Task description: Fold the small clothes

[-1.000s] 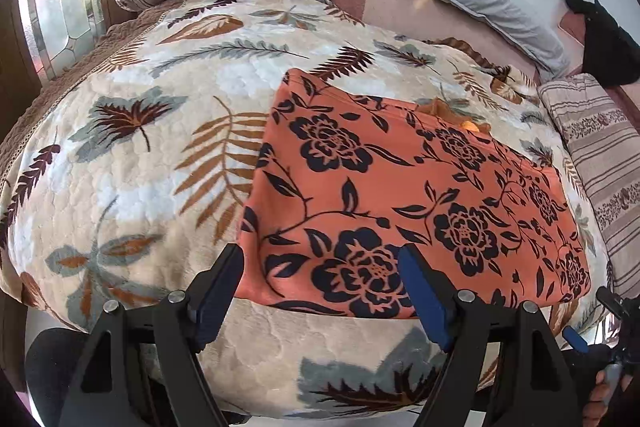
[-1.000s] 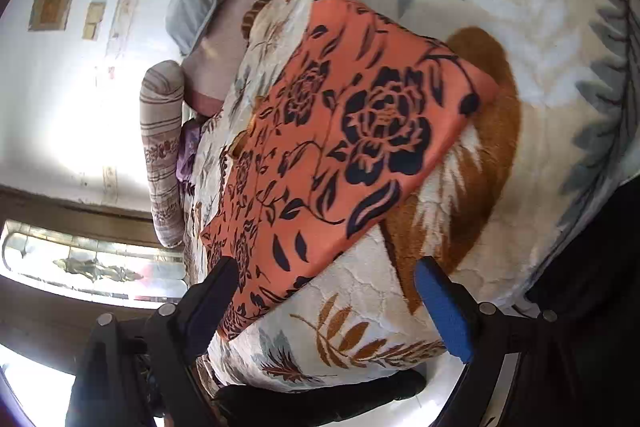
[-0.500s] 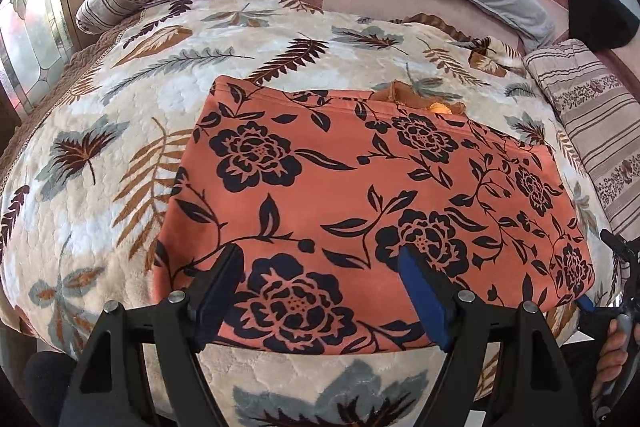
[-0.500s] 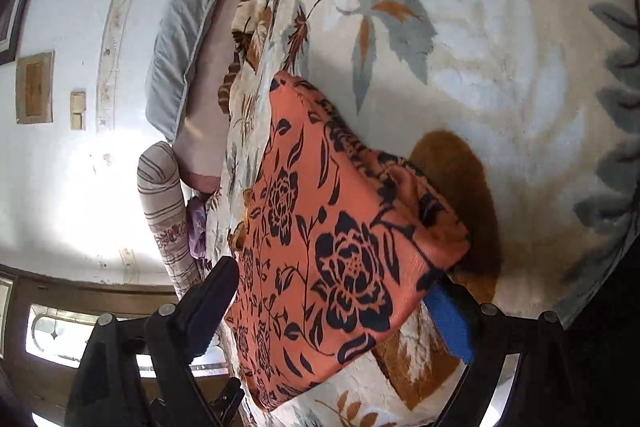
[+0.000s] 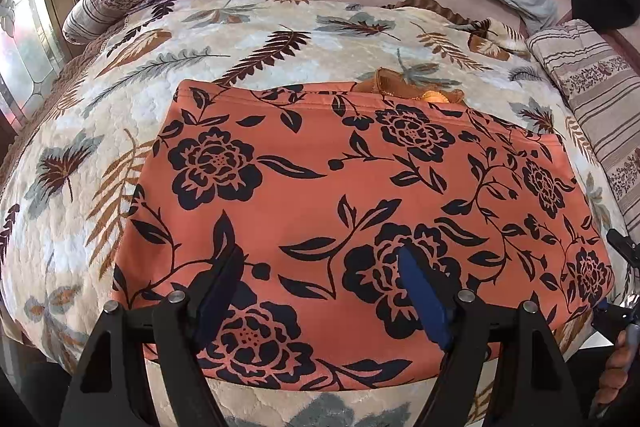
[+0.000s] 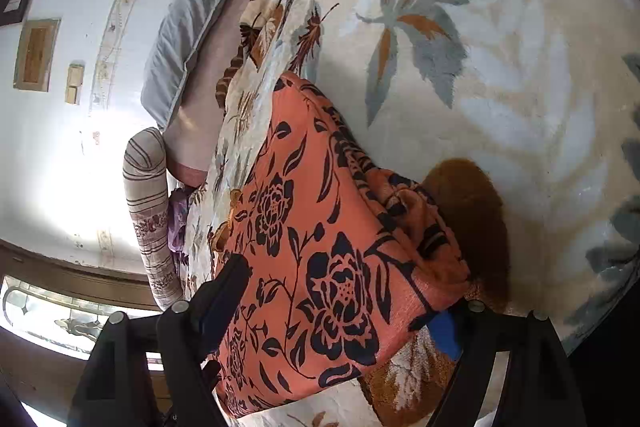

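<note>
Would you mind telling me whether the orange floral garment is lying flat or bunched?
Mostly flat: the orange floral garment lies smooth across the bedspread, though its right corner is bunched.

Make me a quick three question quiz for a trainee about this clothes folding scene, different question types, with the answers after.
1. True or false: the left gripper is shut on the orange floral garment.
2. Multiple choice: the garment lies on A) a leaf-print bedspread, B) a wooden floor, C) a chair.
3. Fill in: the right gripper has the garment's ____ between its open fingers.

Key: 1 false; 2 A; 3 corner.
</note>
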A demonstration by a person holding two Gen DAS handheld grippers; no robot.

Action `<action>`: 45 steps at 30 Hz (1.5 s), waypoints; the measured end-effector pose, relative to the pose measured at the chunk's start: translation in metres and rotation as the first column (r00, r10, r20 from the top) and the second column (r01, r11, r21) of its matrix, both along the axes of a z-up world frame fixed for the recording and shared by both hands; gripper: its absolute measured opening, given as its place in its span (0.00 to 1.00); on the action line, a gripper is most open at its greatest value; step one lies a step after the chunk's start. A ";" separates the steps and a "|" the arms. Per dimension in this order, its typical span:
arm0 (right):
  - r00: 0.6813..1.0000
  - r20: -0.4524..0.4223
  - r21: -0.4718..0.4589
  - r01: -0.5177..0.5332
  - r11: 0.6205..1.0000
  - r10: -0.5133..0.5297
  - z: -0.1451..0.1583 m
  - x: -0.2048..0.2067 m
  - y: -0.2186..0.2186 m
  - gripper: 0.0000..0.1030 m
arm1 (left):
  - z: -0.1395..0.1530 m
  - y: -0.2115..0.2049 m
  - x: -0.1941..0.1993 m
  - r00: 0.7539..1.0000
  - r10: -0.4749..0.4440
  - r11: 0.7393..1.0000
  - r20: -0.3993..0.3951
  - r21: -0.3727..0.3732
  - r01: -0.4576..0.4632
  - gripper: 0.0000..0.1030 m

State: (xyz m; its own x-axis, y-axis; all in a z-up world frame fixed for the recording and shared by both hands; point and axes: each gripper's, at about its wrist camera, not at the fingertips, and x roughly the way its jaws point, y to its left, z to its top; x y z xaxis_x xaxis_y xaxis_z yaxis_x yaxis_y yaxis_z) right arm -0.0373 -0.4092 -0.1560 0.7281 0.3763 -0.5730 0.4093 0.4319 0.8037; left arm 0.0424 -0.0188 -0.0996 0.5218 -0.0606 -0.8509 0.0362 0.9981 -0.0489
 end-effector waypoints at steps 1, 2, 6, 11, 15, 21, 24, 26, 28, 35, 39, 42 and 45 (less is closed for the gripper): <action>1.000 0.016 -0.017 -0.001 1.000 0.001 0.004 -0.001 0.001 0.76 | -0.001 0.000 0.001 1.000 -0.003 1.000 -0.001 0.003 0.003 0.78; 1.000 0.027 -0.042 -0.002 0.999 0.003 0.009 -0.001 0.002 0.68 | -0.002 0.000 0.002 1.000 -0.004 1.000 -0.001 0.004 0.004 0.78; 0.999 -0.050 -0.049 -0.001 0.999 -0.001 -0.004 0.003 0.001 0.68 | -0.008 0.002 0.008 1.000 0.007 1.000 -0.017 -0.002 -0.007 0.78; 0.999 -0.027 -0.011 0.020 1.000 -0.020 -0.005 0.002 -0.002 0.72 | 0.000 0.000 0.007 1.000 -0.004 1.000 0.018 0.004 0.004 0.78; 0.999 -0.040 -0.040 0.010 0.999 -0.011 -0.004 0.006 0.002 0.74 | -0.010 -0.008 0.013 1.000 -0.023 0.999 0.011 0.040 0.023 0.80; 0.999 -0.053 -0.066 -0.007 0.998 0.004 -0.003 0.009 0.005 0.75 | -0.029 -0.014 0.015 1.000 -0.028 0.996 -0.013 0.087 0.029 0.83; 0.998 -0.064 -0.100 -0.025 0.995 0.019 -0.001 0.012 0.010 0.75 | -0.030 -0.012 0.017 0.999 -0.031 0.997 -0.021 0.075 0.033 0.84; 0.997 -0.073 -0.121 -0.037 0.992 0.029 0.000 0.014 0.012 0.74 | -0.029 -0.012 0.016 0.999 -0.033 0.996 -0.020 0.077 0.034 0.85; 0.997 -0.078 -0.124 -0.038 0.992 0.029 0.001 0.014 0.012 0.74 | -0.029 -0.012 0.016 0.999 -0.032 0.997 -0.020 0.075 0.033 0.85; 0.996 -0.080 -0.127 -0.036 0.991 0.026 0.001 0.014 0.012 0.74 | -0.029 -0.010 0.017 0.999 -0.036 0.997 -0.025 0.070 0.038 0.85; 0.995 -0.089 -0.154 -0.054 0.987 0.040 0.003 0.015 0.015 0.74 | -0.027 -0.010 0.017 0.999 -0.034 0.997 -0.034 0.069 0.037 0.85; 0.993 -0.098 -0.186 -0.075 0.980 0.057 0.004 0.017 0.018 0.73 | -0.016 -0.007 0.012 1.000 -0.022 0.998 -0.008 0.053 0.023 0.84; 0.993 -0.101 -0.192 -0.073 0.979 0.054 0.004 0.017 0.019 0.73 | -0.023 -0.007 0.014 1.000 -0.023 0.997 -0.005 0.074 0.023 0.85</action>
